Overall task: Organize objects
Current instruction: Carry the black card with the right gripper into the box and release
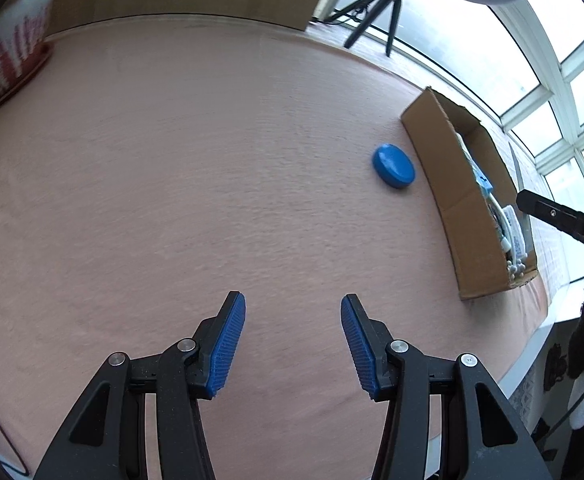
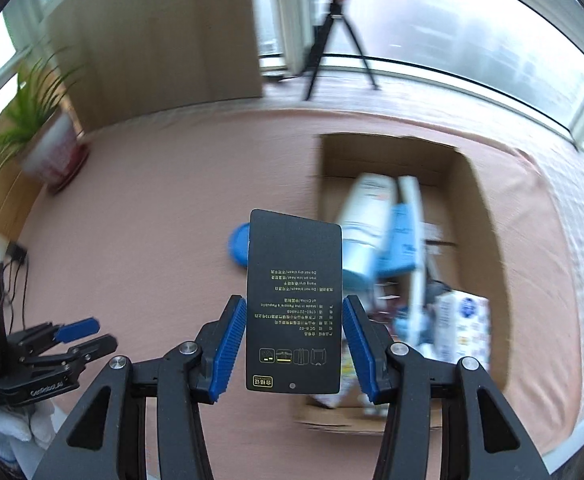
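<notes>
Right gripper (image 2: 294, 322) clamped on black card (image 2: 294, 300) at frame centre above cardboard box (image 2: 488, 240), left gripper (image 1: 293, 322) wide open and empty at lower centre, blue oval case (image 1: 393, 166) on pink table (image 1: 171, 180) just beside the box, right of centre

left gripper (image 1: 293, 336) agape; blue disc (image 1: 393, 166) beside cardboard box (image 1: 440, 168).
</notes>
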A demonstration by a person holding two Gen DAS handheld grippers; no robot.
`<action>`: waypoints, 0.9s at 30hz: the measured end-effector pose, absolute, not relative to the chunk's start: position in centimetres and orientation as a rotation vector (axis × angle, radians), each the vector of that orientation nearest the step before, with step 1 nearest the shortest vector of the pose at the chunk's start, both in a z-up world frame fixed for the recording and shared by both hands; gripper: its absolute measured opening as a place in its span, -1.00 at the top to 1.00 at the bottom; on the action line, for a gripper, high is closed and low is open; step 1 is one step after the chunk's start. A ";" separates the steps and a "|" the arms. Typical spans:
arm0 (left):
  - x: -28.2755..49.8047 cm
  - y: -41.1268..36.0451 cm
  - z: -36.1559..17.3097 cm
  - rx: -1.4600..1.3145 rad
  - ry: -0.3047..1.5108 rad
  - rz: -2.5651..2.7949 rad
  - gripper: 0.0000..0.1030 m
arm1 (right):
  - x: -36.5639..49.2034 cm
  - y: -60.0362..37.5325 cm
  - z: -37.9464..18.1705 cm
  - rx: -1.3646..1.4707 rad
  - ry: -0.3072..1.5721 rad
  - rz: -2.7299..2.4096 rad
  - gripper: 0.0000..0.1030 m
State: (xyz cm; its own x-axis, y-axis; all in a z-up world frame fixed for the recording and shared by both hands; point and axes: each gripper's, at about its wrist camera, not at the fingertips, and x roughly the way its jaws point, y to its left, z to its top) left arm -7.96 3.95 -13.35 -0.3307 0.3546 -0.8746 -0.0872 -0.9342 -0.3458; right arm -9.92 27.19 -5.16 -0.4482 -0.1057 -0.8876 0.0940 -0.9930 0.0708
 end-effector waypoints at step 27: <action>-12.2 10.9 -11.5 -1.511 -0.049 2.297 -0.13 | -8.8 32.4 -4.9 1.585 -0.232 -2.658 -0.05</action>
State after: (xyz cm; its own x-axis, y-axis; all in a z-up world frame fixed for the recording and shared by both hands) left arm -12.18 10.92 -11.52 -0.3434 0.3377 -0.8764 -0.2999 -0.9237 -0.2384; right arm -8.83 32.45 -4.92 -0.4779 -0.1089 -0.8716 -0.0436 -0.9881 0.1474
